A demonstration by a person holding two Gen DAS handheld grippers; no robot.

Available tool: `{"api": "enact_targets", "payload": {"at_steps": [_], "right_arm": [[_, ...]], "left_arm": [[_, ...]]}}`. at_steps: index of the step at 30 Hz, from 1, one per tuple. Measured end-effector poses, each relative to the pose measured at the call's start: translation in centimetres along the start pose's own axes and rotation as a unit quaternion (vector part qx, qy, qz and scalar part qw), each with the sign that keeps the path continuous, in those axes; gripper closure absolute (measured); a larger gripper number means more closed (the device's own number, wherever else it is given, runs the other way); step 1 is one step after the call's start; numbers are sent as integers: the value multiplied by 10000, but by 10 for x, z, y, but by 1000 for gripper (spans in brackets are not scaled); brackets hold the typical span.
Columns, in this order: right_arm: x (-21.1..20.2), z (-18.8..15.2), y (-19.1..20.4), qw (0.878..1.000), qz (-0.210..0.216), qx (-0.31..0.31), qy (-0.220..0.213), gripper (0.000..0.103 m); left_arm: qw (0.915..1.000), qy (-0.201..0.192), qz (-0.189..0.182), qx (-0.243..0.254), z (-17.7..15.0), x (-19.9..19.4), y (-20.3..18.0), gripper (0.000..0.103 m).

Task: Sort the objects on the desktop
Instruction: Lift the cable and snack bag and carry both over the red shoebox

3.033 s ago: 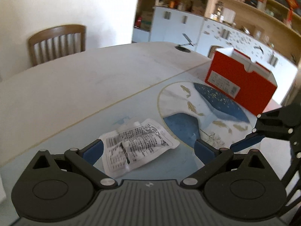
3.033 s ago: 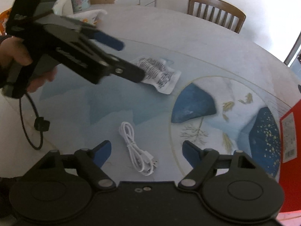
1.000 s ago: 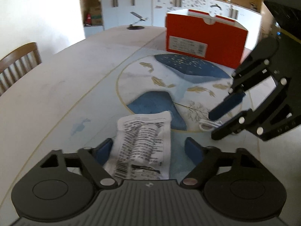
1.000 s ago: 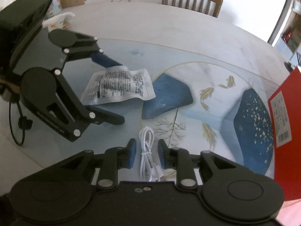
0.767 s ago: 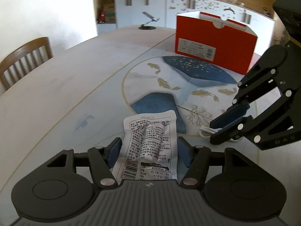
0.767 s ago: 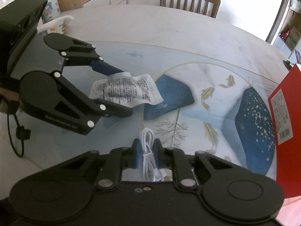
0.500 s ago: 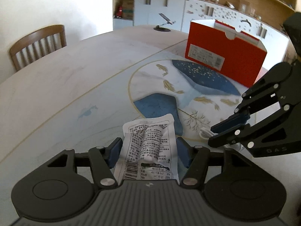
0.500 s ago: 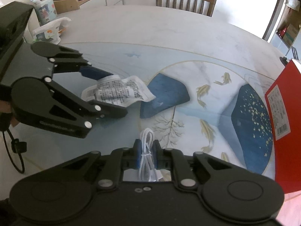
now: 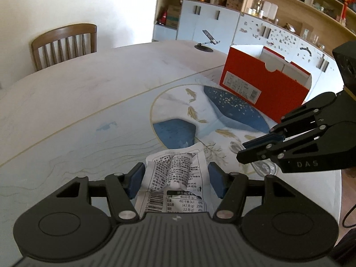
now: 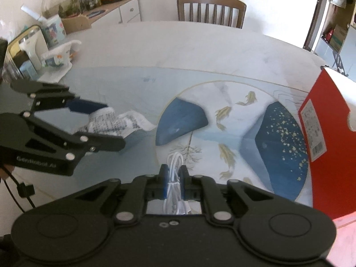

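Observation:
A white printed snack packet (image 9: 175, 173) is crumpled between the blue pads of my left gripper (image 9: 175, 171), which is shut on it and holds it just above the table. In the right wrist view the left gripper (image 10: 112, 126) shows at the left with the packet (image 10: 115, 122) in it. My right gripper (image 10: 174, 173) is shut on a coiled white cable (image 10: 175, 161), whose loop sticks out past the pads. The left wrist view has the right gripper (image 9: 249, 150) at the right edge, with the cable (image 9: 263, 166) hanging under it. An open red box (image 9: 262, 86) stands at the back right.
The round table carries a blue mat with fish (image 9: 191, 111). The red box (image 10: 322, 129) is close on the right gripper's right. A phone stand (image 9: 205, 44) and a wooden chair (image 9: 64, 44) lie beyond. A kettle (image 10: 26, 51) and a patterned cloth (image 10: 57, 55) sit at the table's left edge.
Both grippers closed, the left on the packet and the right on the cable. Both then rose a little off the table with their loads, and the left one rolled.

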State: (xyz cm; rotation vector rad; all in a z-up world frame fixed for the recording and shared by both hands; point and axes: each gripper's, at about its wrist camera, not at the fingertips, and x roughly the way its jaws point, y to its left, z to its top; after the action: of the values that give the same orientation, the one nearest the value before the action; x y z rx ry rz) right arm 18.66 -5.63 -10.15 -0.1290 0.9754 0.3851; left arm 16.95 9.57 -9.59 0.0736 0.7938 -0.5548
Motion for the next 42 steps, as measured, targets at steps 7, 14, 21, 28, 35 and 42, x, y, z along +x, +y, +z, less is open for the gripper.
{"api": "enact_targets", "payload": {"at_steps": [7, 14, 21, 28, 35, 42], "right_arm": [[-22, -5, -18, 9992, 181, 285, -232, 94], [-53, -7, -38, 9973, 291, 491, -455, 94], [-79, -5, -66, 9953, 425, 564, -655, 94], [-103, 1, -99, 9922, 602, 647, -883, 94], [-122, 8, -137, 9890, 693, 742, -1077, 94], [-135, 9, -173, 9869, 722, 792, -1208, 94]], "left_arm": [[9995, -95, 82, -284, 7, -16, -18, 42], [9987, -203, 150, -437, 18, -33, -41, 42], [9983, -271, 249, -455, 33, -44, -69, 42], [9976, -419, 244, -498, 54, -44, -97, 42], [9973, -565, 222, -403, 80, -37, -126, 42], [9973, -612, 173, -371, 102, -19, -155, 42]]}}
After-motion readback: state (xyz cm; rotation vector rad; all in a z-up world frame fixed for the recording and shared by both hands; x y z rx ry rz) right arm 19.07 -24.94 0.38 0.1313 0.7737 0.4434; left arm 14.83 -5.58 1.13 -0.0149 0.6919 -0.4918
